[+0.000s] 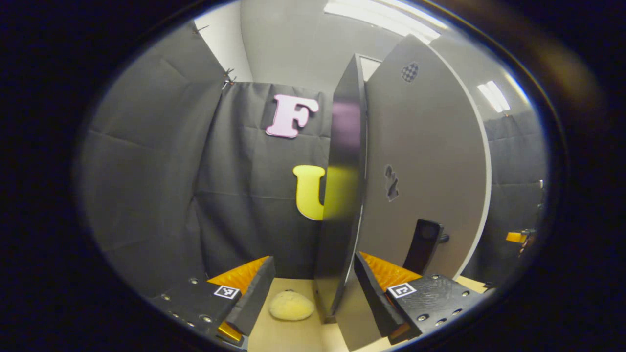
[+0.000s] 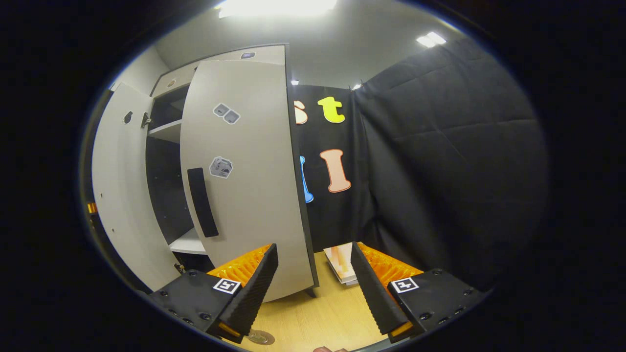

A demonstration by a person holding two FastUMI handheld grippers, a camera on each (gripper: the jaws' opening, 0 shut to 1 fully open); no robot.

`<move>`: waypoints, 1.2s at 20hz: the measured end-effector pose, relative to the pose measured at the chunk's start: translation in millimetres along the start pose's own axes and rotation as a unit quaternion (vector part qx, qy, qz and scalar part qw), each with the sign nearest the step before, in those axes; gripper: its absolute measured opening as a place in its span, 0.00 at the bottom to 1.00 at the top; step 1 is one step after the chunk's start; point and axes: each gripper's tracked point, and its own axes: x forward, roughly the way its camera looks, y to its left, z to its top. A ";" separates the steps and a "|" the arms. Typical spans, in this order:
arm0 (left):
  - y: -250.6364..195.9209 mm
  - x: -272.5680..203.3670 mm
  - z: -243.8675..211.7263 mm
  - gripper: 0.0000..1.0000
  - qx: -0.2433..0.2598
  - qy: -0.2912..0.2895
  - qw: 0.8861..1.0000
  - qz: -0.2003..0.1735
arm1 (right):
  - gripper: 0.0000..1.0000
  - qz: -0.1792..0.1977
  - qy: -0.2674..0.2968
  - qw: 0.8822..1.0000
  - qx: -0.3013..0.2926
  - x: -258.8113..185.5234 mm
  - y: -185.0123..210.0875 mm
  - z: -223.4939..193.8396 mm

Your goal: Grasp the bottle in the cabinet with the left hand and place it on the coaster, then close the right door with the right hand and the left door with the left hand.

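Note:
In the left gripper view the cabinet's left door (image 1: pixel 342 195) stands edge-on between my left gripper's fingers, its pale face (image 1: pixel 430 161) and black handle (image 1: pixel 424 244) to the right. My left gripper (image 1: pixel 313 298) is open, and the door's lower edge sits in the gap, closer to the right finger (image 1: pixel 376 293). In the right gripper view the cabinet (image 2: pixel 166 132) shows dark shelves between its left door (image 2: pixel 117 195) and the half-open right door (image 2: pixel 244 171) with a black handle (image 2: pixel 203 203). My right gripper (image 2: pixel 313 298) is open just below and in front of that door's free edge, holding nothing.
A pale fuzzy round pad (image 1: pixel 291 305) lies on the wooden table (image 1: pixel 274 337) left of the left door. A small round disc (image 2: pixel 259 336) lies on the table by my right gripper's left finger. A white stack (image 2: pixel 342 264) rests against the black cloth wall.

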 end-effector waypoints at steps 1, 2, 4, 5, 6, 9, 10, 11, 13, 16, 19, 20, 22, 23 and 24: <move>-9.0 1.3 2.4 0.94 -0.001 -0.004 1.000 -0.013 | 0.95 0.000 0.004 1.000 0.002 -1.3 -1.5 -3.1; -12.5 1.0 2.7 0.93 0.005 -0.004 1.000 -0.014 | 0.95 -0.001 0.009 1.000 0.002 -2.8 -2.6 -6.8; -13.6 -0.6 2.6 0.91 0.016 -0.004 1.000 -0.010 | 0.92 -0.002 0.016 1.000 -0.002 -5.3 -3.3 -12.5; -14.1 -0.9 1.7 0.91 0.013 0.000 1.000 -0.007 | 0.92 0.002 0.019 1.000 -0.005 -6.3 -1.6 -14.7; -17.8 -1.1 0.7 0.91 0.010 0.002 1.000 -0.006 | 0.95 0.006 0.023 1.000 -0.008 -6.7 1.4 -19.4; -44.1 1.3 0.0 0.90 0.007 0.008 1.000 -0.017 | 0.95 0.017 0.041 0.999 -0.018 -2.5 6.2 -29.9; -56.7 3.9 0.1 0.90 0.009 0.010 1.000 -0.021 | 0.92 0.018 0.039 0.999 -0.015 0.2 6.5 -28.0; -69.7 5.1 -0.2 0.89 0.015 0.009 1.000 -0.017 | 0.96 0.022 0.038 0.999 -0.010 3.7 8.6 -25.2; -87.5 1.3 0.4 0.89 0.033 0.008 0.999 -0.006 | 0.95 0.028 0.038 0.999 -0.005 10.9 11.0 -21.9; -113.0 14.5 -2.7 0.89 0.036 0.010 0.999 0.006 | 0.95 0.036 0.039 0.999 -0.006 28.0 11.0 -19.1; -144.4 28.5 -0.8 0.89 0.024 0.004 1.000 0.014 | 0.96 0.054 0.047 0.997 0.001 50.7 11.0 -17.9; -156.3 33.6 0.2 0.89 0.019 -0.001 1.000 0.010 | 0.96 0.063 0.048 0.997 0.004 56.4 10.0 -15.5; -171.9 38.1 2.6 0.89 0.008 -0.010 1.000 0.017 | 0.96 0.073 0.041 0.996 0.004 67.9 3.9 -8.3; -175.8 35.9 4.2 0.89 0.004 -0.014 1.000 0.024 | 0.96 0.075 0.037 0.996 0.002 73.7 -0.8 -5.7; -182.0 31.9 3.2 0.89 0.002 -0.018 0.999 0.029 | 0.96 0.079 0.036 0.996 0.001 77.8 -5.5 -4.9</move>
